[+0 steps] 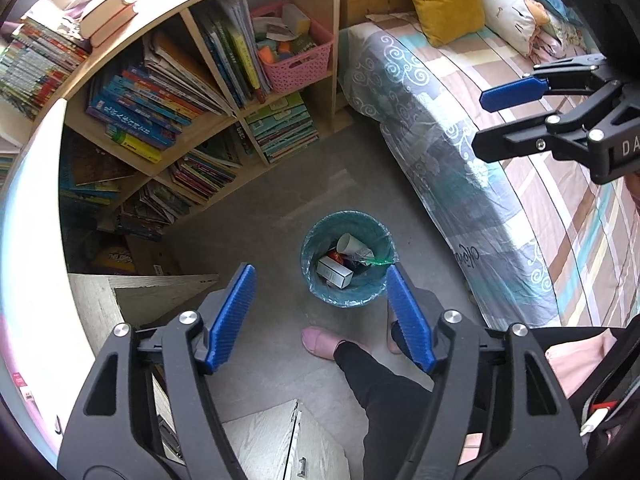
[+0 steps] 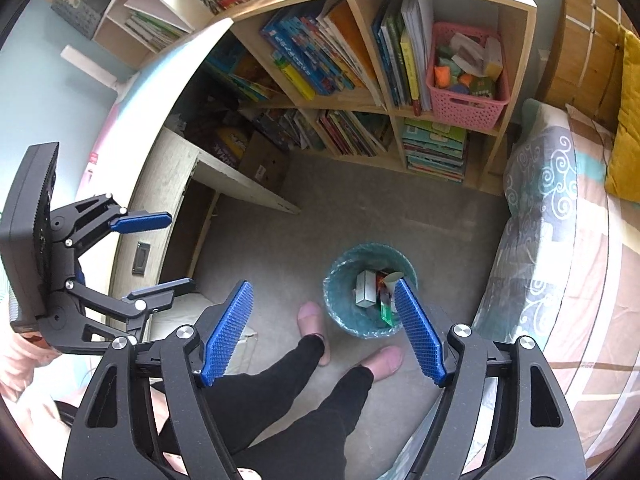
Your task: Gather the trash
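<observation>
Your left gripper (image 1: 320, 316) hangs high above the floor (image 1: 260, 200) with its blue pads spread wide and nothing between them; your right gripper (image 2: 324, 328) is just as wide and just as empty. Both point steeply down toward the round trash bin (image 1: 347, 258), which stands on the grey floor between the bookshelf (image 1: 224, 120) and the bed (image 1: 500, 168), just in front of your pink slippers (image 2: 312, 320). The bin is lined with a teal plastic bag and holds the trash: a white paper cup (image 1: 349, 244), a small white carton (image 1: 334, 274), a green wrapper (image 1: 374, 260) and other scraps. A pink basket (image 1: 298, 54) sits in the upper shelf compartment.
</observation>
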A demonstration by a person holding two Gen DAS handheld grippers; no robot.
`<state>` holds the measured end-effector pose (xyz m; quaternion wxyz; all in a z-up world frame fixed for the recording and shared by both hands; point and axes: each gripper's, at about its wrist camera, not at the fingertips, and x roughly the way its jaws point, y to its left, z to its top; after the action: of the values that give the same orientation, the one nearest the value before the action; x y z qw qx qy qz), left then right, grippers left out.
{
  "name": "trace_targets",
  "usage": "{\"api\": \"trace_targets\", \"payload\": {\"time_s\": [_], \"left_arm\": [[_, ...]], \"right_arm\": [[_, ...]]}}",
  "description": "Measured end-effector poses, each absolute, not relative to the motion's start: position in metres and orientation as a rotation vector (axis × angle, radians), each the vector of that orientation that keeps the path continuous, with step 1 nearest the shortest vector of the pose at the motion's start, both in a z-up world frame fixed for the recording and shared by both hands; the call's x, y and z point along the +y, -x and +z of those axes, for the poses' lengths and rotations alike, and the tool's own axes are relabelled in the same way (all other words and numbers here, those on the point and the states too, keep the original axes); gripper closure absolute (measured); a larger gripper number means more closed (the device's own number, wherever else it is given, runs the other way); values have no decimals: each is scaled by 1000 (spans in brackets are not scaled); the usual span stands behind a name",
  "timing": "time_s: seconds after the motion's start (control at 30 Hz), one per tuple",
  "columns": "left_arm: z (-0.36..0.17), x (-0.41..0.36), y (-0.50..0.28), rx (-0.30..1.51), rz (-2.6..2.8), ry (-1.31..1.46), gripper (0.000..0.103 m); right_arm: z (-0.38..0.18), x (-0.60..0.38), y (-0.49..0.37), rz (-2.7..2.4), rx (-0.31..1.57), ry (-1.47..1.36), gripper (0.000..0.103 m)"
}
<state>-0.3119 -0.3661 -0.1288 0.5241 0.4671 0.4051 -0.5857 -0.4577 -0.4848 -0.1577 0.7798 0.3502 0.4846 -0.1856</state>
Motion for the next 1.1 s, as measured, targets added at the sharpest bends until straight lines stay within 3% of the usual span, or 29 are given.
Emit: {"api": "trace_targets", "payload": {"time_s": [0.6,1.1], "left_arm": [[-95,-331,272,909,-1283,-1018,21],[-69,-290,212,893,-1120,-911,15]], "right_arm": [[-130,-465,418,-323,1018,-637,15],[-112,-443,360,-206,1019,-518,15]]}}
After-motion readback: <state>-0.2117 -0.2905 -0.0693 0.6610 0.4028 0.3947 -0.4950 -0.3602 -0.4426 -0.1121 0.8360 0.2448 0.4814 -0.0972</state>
